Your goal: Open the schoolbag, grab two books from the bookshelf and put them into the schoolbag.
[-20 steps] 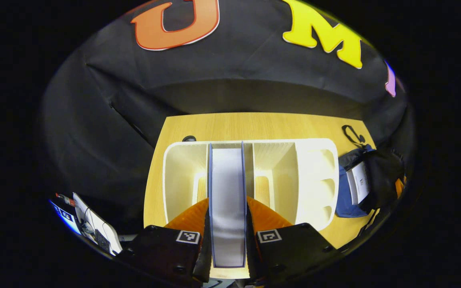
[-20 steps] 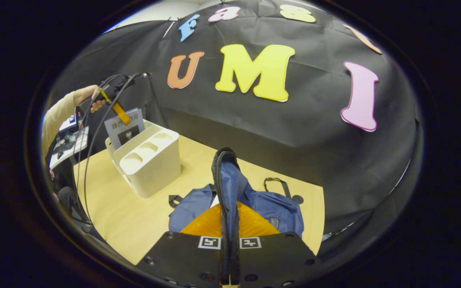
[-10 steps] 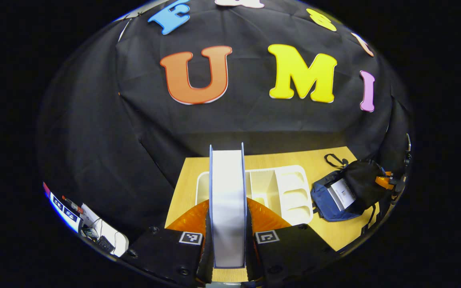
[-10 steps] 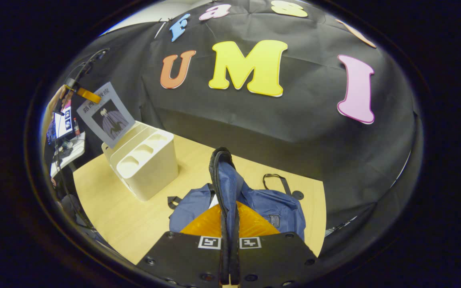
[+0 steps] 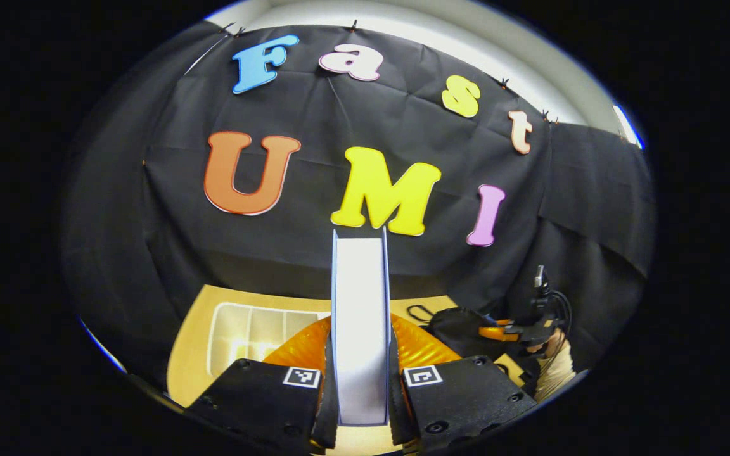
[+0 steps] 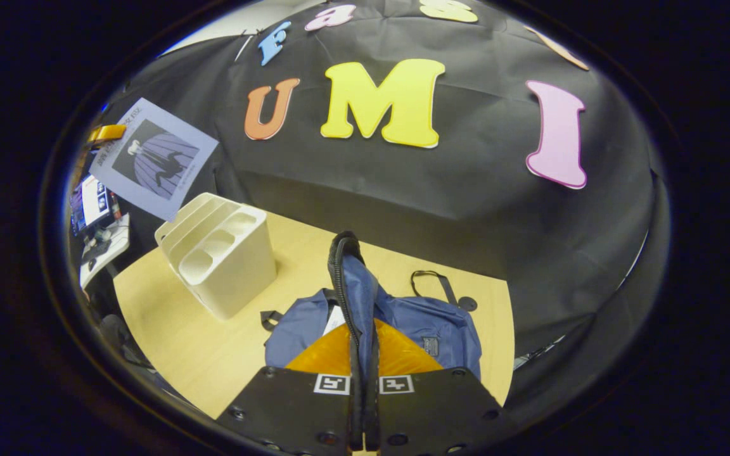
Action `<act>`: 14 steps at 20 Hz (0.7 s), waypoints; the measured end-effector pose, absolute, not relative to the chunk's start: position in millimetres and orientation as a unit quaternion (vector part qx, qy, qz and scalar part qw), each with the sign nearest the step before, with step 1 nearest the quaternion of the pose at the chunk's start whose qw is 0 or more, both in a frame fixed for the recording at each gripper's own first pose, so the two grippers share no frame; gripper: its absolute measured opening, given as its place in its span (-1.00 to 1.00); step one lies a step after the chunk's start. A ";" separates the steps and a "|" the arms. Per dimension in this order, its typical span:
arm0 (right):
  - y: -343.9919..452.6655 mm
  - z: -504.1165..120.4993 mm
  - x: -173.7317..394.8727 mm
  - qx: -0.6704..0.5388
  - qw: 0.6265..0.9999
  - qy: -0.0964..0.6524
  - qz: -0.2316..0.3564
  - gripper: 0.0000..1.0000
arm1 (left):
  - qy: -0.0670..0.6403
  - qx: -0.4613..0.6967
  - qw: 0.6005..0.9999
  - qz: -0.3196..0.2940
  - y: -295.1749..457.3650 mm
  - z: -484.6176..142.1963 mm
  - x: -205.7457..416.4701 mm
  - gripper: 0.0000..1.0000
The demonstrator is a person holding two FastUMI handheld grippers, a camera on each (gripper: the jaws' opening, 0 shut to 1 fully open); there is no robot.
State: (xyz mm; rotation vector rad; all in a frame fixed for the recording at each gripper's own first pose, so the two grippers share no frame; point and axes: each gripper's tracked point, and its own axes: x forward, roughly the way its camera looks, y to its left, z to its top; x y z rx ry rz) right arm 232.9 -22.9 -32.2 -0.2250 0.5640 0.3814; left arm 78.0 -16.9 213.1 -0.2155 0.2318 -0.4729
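My left gripper (image 5: 360, 386) is shut on a book (image 5: 360, 316), seen edge-on with pale pages between bluish covers, held high above the table. In the right gripper view the same book (image 6: 153, 157) hangs in the air at the upper left, showing its bluish cover with a dark figure, above the cream bookshelf (image 6: 219, 259). My right gripper (image 6: 363, 386) is shut on the raised flap (image 6: 349, 285) of the blue schoolbag (image 6: 428, 329), which lies open on the wooden table (image 6: 213, 354). A white book (image 6: 334, 320) peeks from inside the bag.
The cream bookshelf (image 5: 244, 326) sits below the left gripper on the table (image 5: 191, 354). A hand with the other gripper (image 5: 533, 323) holds the dark bag flap at the right. A side desk with small items (image 6: 102, 234) stands beyond the table's left edge.
The left gripper has lifted the book clear out of the bookshelf and tilted upward, so the shelf sank low in its view. The right gripper kept holding the bag flap in place.
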 end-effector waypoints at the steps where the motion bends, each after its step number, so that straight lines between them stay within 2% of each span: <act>1: -21.6 -32.4 232.7 -0.109 0.936 0.276 0.188 -0.96 | 0.116 -0.131 0.950 -0.259 -29.2 202.1 75.8 -0.32; 5: -23.2 -41.3 231.9 -0.119 0.934 0.284 0.181 -0.96 | 0.155 -0.219 0.911 -0.312 -63.9 153.0 72.3 -0.33; 8: -20.6 -43.5 231.1 -0.124 0.933 0.284 0.183 -0.96 | 0.165 -0.244 0.904 -0.310 -85.8 119.1 83.7 -0.32; 9: -20.4 -43.5 231.8 -0.131 0.932 0.282 0.185 -0.96 | 0.170 -0.255 0.898 -0.316 -98.4 109.9 84.9 -0.40; 10: -18.6 -43.8 230.6 -0.127 0.933 0.282 0.187 -0.96 | 0.176 -0.266 0.892 -0.321 -112.6 100.6 85.9 -0.32; 14: -16.5 -41.7 234.5 -0.103 0.938 0.278 0.181 -0.96 | 0.215 -0.257 0.884 -0.327 -168.8 58.6 85.3 -0.32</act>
